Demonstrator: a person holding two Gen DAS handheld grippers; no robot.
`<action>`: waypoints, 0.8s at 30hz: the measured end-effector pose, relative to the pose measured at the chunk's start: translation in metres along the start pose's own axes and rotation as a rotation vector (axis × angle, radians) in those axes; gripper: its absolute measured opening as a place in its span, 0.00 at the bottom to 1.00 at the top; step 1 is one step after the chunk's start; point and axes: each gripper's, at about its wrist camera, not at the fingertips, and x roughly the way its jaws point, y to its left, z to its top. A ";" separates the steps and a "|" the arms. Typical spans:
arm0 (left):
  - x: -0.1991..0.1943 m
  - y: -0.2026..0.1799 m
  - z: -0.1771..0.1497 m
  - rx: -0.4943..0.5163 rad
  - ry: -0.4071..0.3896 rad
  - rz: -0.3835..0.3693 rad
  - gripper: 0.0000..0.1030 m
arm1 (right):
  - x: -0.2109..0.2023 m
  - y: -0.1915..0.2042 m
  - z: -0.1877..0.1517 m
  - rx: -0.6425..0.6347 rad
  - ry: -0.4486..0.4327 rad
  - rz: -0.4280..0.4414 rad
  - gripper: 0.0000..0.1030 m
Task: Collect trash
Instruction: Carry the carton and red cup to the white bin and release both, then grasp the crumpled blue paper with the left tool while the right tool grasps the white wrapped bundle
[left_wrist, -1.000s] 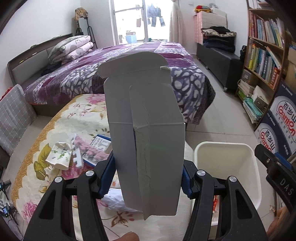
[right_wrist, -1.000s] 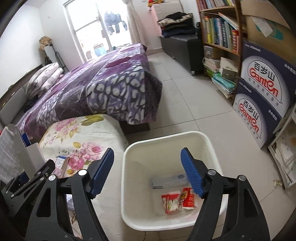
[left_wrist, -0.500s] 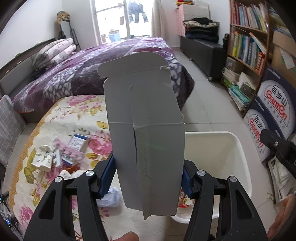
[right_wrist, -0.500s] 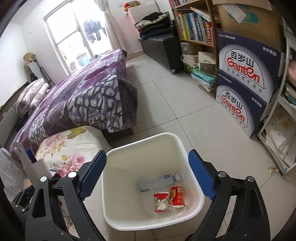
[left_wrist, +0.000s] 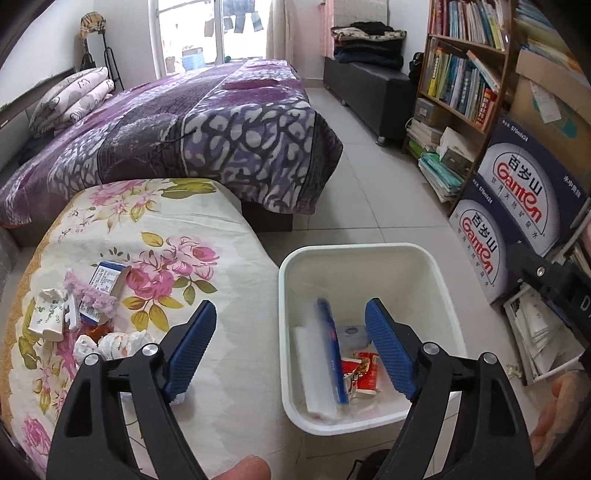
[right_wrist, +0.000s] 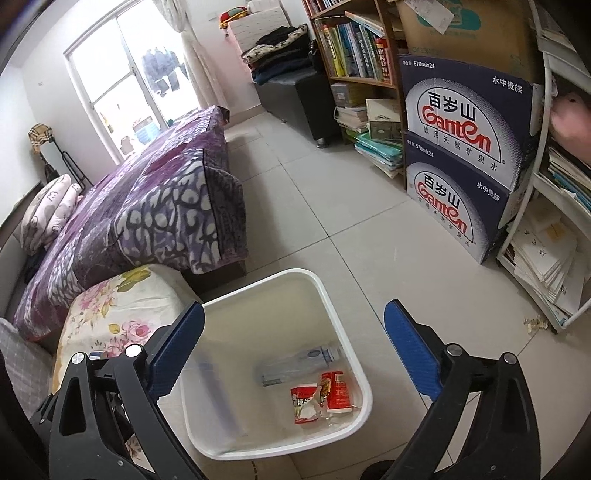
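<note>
- Left wrist view: the left gripper (left_wrist: 286, 332) is held with its blue jaws spread wide and nothing between them, above the near edge of a white bin (left_wrist: 439, 273) on the tiled floor.
- A flattened white carton (left_wrist: 321, 369) with a blue edge is seen blurred inside the bin (apparently just dropped), so the step in hand is judged to be the release of one piece of trash.
- Right wrist view: the right gripper (right_wrist: 293, 354) is likewise spread wide and empty, poised over the same bin.
- Inside the bin are also seen a clear plastic bottle (right_wrist: 295, 363) and two red snack wrappers (right_wrist: 321, 400), lying on the bottom.
- More trash is left on the flowered tabletop (left_wrist: 207, 229) just beside the bin: a small blue-and-white box (left_wrist: 105, 275), crumpled paper (left_wrist: 118, 341) and a white printed carton (left_wrist: 46, 317).
- The next move is judged to call for a swing back to the table and a grip on one of these.
</note>
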 end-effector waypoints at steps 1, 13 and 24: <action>0.001 0.000 -0.001 0.003 0.002 0.007 0.79 | 0.000 0.000 0.000 0.000 0.000 0.000 0.91; 0.009 0.048 -0.019 -0.019 0.072 0.149 0.82 | 0.015 0.029 -0.012 -0.053 0.072 0.032 0.93; 0.036 0.098 -0.049 -0.007 0.239 0.281 0.87 | 0.028 0.063 -0.028 -0.127 0.141 0.061 0.93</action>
